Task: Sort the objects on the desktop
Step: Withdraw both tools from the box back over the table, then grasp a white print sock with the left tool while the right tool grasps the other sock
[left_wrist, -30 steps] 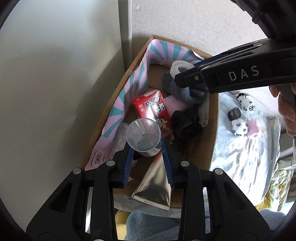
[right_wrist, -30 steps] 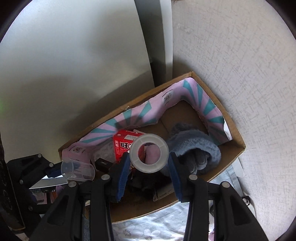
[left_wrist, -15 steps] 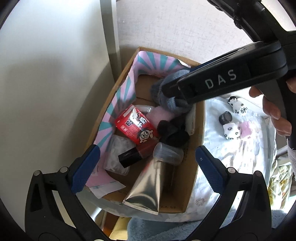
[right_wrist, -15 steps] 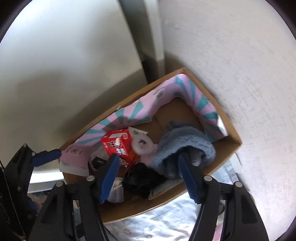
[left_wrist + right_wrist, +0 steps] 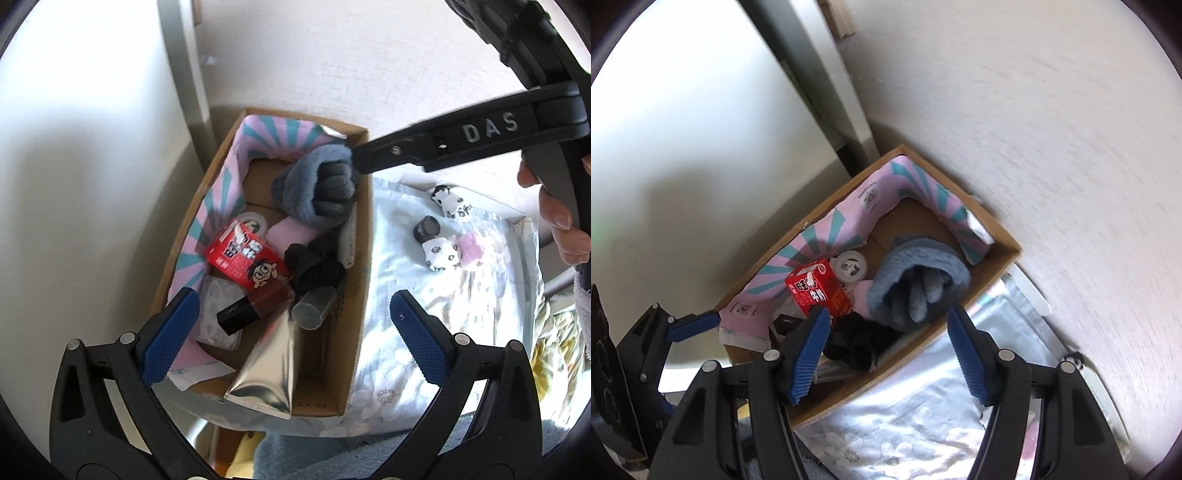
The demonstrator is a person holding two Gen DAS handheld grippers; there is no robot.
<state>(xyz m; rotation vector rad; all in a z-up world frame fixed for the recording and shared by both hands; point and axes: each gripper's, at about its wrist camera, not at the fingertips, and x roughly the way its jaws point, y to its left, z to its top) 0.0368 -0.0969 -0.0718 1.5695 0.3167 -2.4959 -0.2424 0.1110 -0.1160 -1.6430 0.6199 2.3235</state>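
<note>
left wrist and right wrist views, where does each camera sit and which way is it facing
Left wrist: on the left hand-held gripper, looking steeply down into the cardboard box; its own open blue-padded fingers show, plus the right hand-held gripper's arm and a hand.
Right wrist: on the right hand-held gripper, also looking steeply down into the box; its own open fingers show, with the left hand-held gripper at the left edge.
Shared: the box, red carton, grey glove, floral cloth.
</note>
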